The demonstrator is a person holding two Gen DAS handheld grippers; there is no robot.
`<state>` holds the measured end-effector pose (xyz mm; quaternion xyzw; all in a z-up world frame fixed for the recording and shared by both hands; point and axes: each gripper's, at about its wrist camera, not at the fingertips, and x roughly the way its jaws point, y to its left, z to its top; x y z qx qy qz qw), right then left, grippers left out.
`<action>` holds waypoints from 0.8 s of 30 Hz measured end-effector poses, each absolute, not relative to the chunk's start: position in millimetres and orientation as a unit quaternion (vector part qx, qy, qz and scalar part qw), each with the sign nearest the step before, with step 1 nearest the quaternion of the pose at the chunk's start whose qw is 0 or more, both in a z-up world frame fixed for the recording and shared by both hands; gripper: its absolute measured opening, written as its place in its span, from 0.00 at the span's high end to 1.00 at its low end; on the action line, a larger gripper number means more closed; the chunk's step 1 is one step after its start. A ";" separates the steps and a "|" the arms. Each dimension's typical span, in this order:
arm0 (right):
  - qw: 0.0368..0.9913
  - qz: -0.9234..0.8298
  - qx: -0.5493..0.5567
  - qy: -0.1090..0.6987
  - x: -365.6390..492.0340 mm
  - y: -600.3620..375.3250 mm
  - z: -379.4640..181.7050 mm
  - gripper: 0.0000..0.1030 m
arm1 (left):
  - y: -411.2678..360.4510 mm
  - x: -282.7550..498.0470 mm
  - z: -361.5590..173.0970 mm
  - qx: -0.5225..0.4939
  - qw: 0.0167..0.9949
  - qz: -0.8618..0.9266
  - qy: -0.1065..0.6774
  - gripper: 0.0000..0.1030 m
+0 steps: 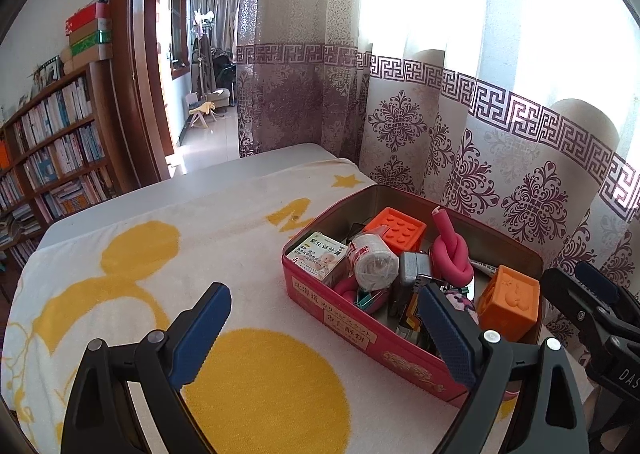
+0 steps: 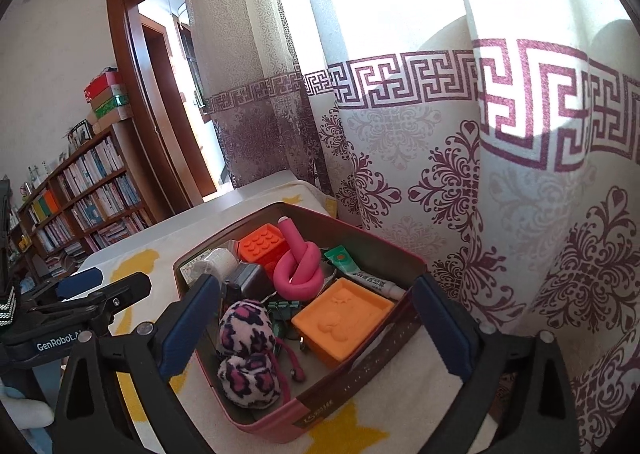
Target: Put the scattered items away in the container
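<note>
Pink metal tin (image 1: 362,328) sat on fleecy yellow-white blanket (image 1: 160,254), at 2 o'clock from left gripper (image 1: 324,334). Both grippers were wide apart, empty. Right gripper (image 2: 316,328) straddled tin w/ fuzzy plush (image 2: 246,354), ribbed orange block (image 2: 344,320), knotted foam tube (image 2: 298,266).

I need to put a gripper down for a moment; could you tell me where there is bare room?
Free: the blanket left of the pink tin, toward the bookshelf. Crowded: inside the tin; its far side meets the curtain.
</note>
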<state>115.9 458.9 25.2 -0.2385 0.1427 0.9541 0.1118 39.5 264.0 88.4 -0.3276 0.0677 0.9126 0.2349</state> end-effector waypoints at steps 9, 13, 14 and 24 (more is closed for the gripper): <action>0.120 0.957 -0.240 0.107 132.3 446.8 38.2 0.01 | 259.9 47.4 97.9 -0.319 0.199 0.924 0.075 0.01; 0.124 0.955 -0.252 0.096 136.9 445.2 38.6 0.01 | 260.6 55.0 104.9 -0.318 0.204 0.923 0.076 0.01; 0.125 0.954 -0.256 0.092 138.3 444.6 38.7 0.01 | 260.7 56.4 106.2 -0.319 0.205 0.922 0.075 0.01; 0.130 0.962 -0.234 0.054 159.9 431.4 55.8 0.01 | 265.3 65.9 121.0 -0.316 0.221 0.920 0.065 0.01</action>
